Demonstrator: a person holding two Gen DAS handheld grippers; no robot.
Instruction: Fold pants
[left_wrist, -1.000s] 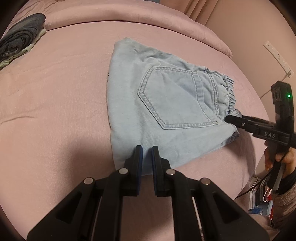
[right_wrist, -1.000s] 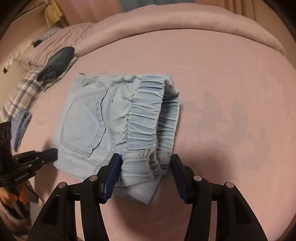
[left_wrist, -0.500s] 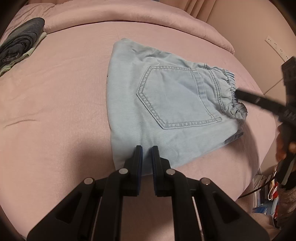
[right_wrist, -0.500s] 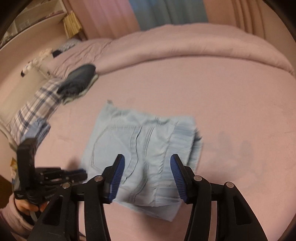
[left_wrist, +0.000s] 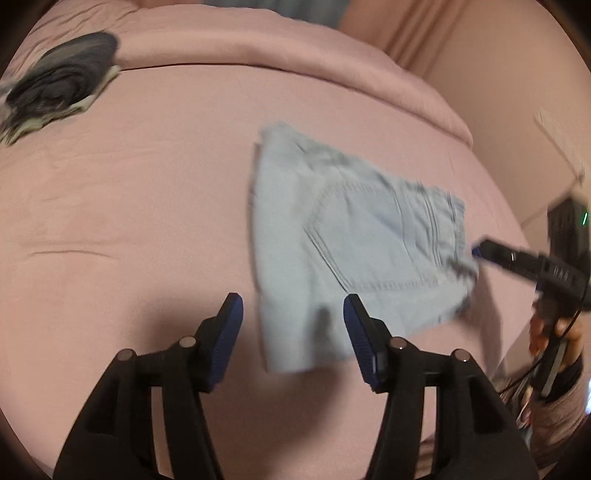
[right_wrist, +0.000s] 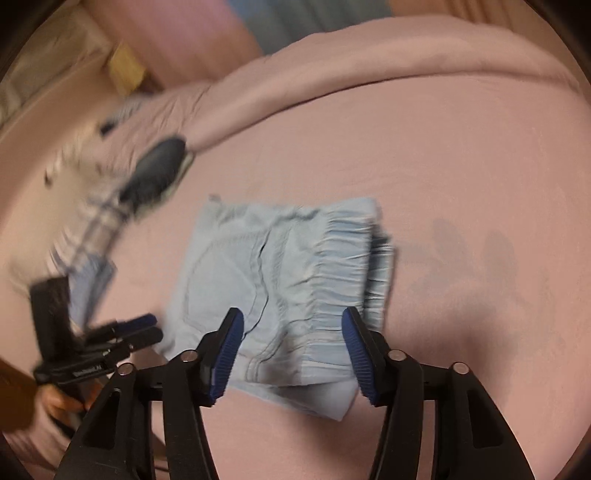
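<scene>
The pants (left_wrist: 354, 254) lie folded into a compact light-denim square on the pink bed (left_wrist: 147, 221), with the back pocket facing up and the gathered elastic waistband along the edge nearest my right gripper (right_wrist: 291, 350). Relative to the pants, the dark bundle of clothes (left_wrist: 55, 85) sits well apart toward the head of the bed. Both my tongs are empty: the left gripper (left_wrist: 291, 336) hangs with its jaws spread wide just off the near corner of the pants, and the right one is spread the same way above the waistband end, touching nothing that I can see. I judge the denim to be soft but fairly thick, light enough to lift with one pinch, and not slippery; stacked in layers it will hold its shape if I leave it flat. If I had to move it, I would pinch through all layers at the bunched waistband or at a folded edge, since a single layer would peel the stack open. A second ago my left jaws were pinched nearly together at the near edge; now they have let go, and both grippers have drawn back from the pants.
</scene>
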